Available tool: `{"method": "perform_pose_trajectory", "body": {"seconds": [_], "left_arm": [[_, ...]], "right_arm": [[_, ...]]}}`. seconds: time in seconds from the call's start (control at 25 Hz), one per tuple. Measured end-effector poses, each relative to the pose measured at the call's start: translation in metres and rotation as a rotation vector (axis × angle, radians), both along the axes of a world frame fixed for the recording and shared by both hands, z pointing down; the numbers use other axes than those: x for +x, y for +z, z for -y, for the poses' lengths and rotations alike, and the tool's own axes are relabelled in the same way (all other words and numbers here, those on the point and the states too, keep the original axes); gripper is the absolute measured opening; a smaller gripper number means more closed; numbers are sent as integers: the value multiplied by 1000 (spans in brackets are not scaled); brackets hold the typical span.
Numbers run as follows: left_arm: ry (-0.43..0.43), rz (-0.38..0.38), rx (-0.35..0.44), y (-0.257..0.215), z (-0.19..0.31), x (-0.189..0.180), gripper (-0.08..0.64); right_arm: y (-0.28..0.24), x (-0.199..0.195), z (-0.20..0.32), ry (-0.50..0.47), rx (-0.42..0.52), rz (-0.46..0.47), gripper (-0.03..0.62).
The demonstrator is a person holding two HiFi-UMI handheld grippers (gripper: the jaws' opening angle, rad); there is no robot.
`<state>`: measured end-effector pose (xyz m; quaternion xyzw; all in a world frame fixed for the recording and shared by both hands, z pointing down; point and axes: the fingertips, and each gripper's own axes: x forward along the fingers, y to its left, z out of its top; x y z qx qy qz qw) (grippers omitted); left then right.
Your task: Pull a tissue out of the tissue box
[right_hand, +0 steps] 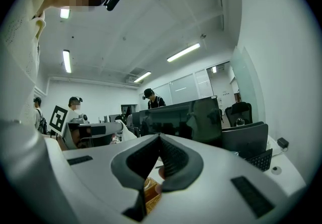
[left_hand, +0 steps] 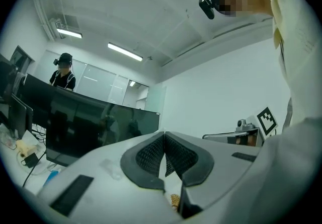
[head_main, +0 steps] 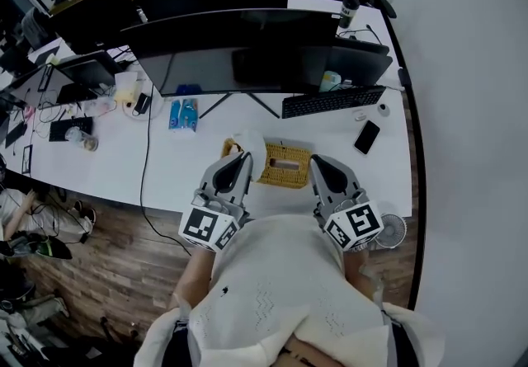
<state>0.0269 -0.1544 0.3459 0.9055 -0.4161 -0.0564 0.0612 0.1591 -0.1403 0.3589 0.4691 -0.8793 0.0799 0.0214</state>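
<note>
Left hand-held gripper [head_main: 244,159] pinches the tissue [head_main: 252,145], ten o'clock of the tissue box [head_main: 285,169], nearly free I judge; right hand-held gripper [head_main: 316,164] closed, empty.

1. Broad bare desk [head_main: 177,180] left of the wicker tissue box [head_main: 287,167], crossed only by a thin black cable [head_main: 146,171].
2. Closed off behind by keyboard [head_main: 334,101] and monitors [head_main: 239,44], with a blue packet [head_main: 183,114] at back left.
3. Narrow strip on the right up to the desk edge, partly taken by a phone [head_main: 366,137] lying flat and a small fan [head_main: 393,229] by the front corner.
4. Gap between left tool [head_main: 245,158] and right tool [head_main: 316,162] filled by the box, with a tissue [head_main: 252,148] pinched in the left tool above its left end.
</note>
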Motion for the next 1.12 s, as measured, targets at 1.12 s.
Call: {"method": "perform_pose_trajectory", "body": {"seconds": [1.12], "left_arm": [[2, -43, 34, -16, -2, -2, 14]], "right_arm": [[-19, 6, -3, 17, 41, -43, 2]]}}
